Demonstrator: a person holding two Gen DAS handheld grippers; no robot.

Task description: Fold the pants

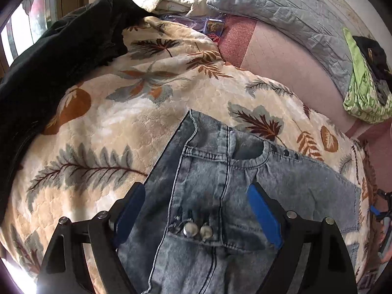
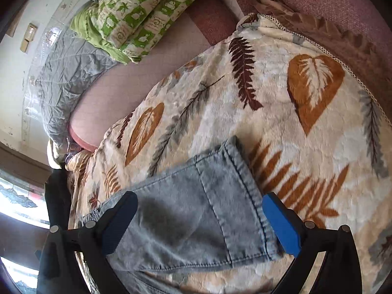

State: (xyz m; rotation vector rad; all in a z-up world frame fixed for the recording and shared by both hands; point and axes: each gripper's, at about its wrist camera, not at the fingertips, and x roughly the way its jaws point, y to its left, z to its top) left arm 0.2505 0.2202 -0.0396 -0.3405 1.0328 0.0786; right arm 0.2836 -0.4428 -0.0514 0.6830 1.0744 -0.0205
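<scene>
Light-blue washed denim pants (image 1: 215, 176) lie flat on a cream leaf-print blanket (image 1: 117, 112). In the left wrist view I see the waistband end with two metal buttons (image 1: 197, 230) and an elastic pocket edge. My left gripper (image 1: 196, 196) is open just above the waistband, its blue pads (image 1: 263, 212) on either side of the fly. In the right wrist view a hemmed end of the pants (image 2: 203, 210) lies on the blanket (image 2: 269, 112). My right gripper (image 2: 198, 208) is open over it, jaws wide on each side of the denim.
A black garment (image 1: 49, 73) lies at the blanket's left. A grey quilted pillow (image 1: 281, 17), a green patterned cloth (image 2: 137, 17) and a pink sheet (image 1: 281, 56) lie beyond. A small printed packet (image 1: 214, 28) sits near the pillows. A window (image 2: 17, 201) is at the left.
</scene>
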